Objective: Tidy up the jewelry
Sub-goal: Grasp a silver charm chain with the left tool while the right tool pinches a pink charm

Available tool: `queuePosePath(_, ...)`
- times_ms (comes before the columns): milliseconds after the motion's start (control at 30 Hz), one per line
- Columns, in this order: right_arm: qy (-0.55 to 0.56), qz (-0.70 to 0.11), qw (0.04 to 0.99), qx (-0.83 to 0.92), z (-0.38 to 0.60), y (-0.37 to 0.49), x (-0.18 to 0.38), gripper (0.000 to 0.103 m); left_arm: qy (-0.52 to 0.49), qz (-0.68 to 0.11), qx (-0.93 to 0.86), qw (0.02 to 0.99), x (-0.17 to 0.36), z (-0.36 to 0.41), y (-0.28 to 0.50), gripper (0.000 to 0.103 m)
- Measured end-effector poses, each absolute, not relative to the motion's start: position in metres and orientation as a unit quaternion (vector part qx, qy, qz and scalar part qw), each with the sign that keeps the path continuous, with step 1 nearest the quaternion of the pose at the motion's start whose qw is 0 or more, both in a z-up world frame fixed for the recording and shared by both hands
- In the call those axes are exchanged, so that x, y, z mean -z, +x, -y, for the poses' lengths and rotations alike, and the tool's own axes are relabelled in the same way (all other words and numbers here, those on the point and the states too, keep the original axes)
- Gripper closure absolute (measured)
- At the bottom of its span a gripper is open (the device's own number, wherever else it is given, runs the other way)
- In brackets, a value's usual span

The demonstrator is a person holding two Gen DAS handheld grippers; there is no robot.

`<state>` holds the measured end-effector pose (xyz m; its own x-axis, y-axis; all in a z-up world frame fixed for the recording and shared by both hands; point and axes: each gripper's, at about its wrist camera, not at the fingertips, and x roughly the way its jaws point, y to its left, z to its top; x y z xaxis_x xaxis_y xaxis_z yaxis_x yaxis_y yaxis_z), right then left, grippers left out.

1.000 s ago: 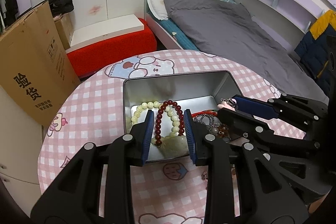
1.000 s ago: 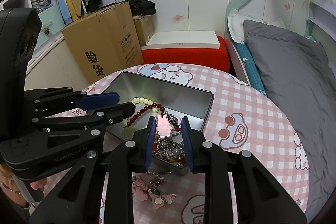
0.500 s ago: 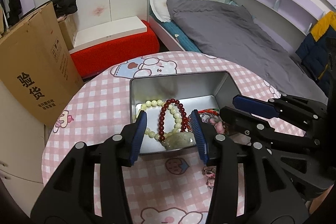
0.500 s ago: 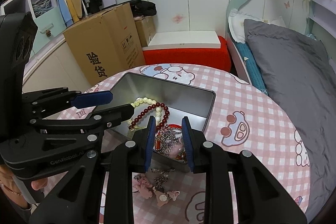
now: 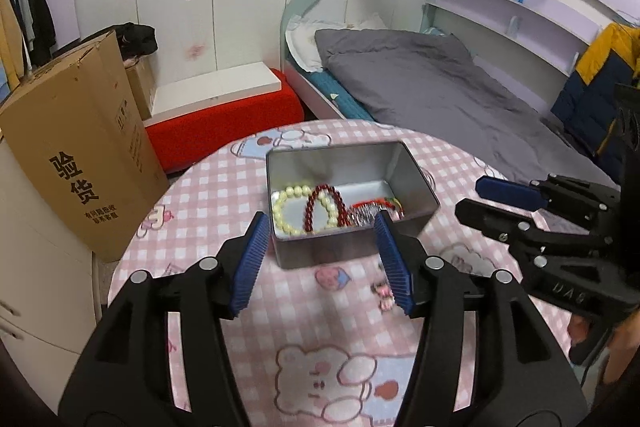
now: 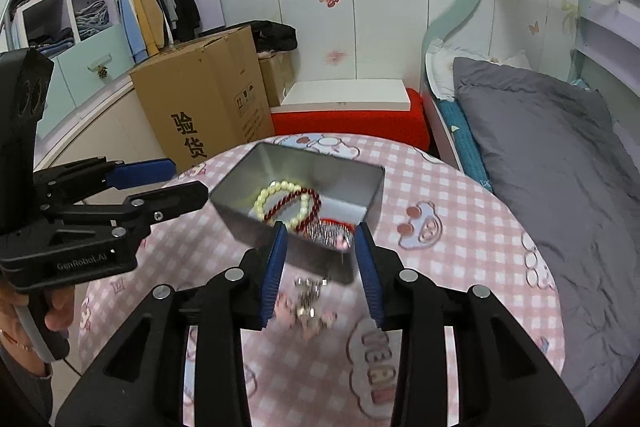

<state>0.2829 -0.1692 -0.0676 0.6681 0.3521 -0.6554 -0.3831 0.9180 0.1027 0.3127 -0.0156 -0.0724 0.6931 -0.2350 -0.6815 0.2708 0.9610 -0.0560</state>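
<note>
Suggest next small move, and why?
Probably lower the right gripper onto the pink charm cluster lying on the table outside the tin. Its jaws are opening with nothing between them, and the bead bracelets are already inside.

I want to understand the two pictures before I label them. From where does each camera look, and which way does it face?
Left wrist view: sits on the left tool, looks down and forward at the metal tin on the pink table; the right tool shows at right.
Right wrist view: sits on the right tool, looks down at the tin's near corner; the left tool and a hand show at left.
Both share the tin, cardboard box and bed.
</note>
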Motion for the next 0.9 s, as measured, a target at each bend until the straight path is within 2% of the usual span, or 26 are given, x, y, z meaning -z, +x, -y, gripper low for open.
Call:
queuePosePath(400,-0.01,-0.389,0.901,-0.192,0.192,0.255,0.114,0.066,0.039,-0.426,0.149,0.891,0.144,0.049,0.298,0.048)
queuePosePath(733,0.014,-0.408,0.893,-0.191,0.209,0.256,0.141,0.066,0.026,-0.435,0.141,0.889,0.157,0.072,0.313,0.048)
queuePosePath(800,0.017,-0.41,0.892,-0.192,0.21,0.259,0.143,0.066,0.032,-0.435,0.144,0.888,0.16,0.076,0.312,0.057)
queuePosePath(833,0.018,-0.41,0.891,-0.193,0.211,0.259,0.144,0.066,0.037,-0.437,0.146,0.887,0.161,0.079,0.312,0.071)
queuePosePath(900,0.019,-0.411,0.89,-0.195,0.212,0.259,0.145,0.066,0.042,-0.442,0.153,0.883,0.164,0.081,0.313,0.079)
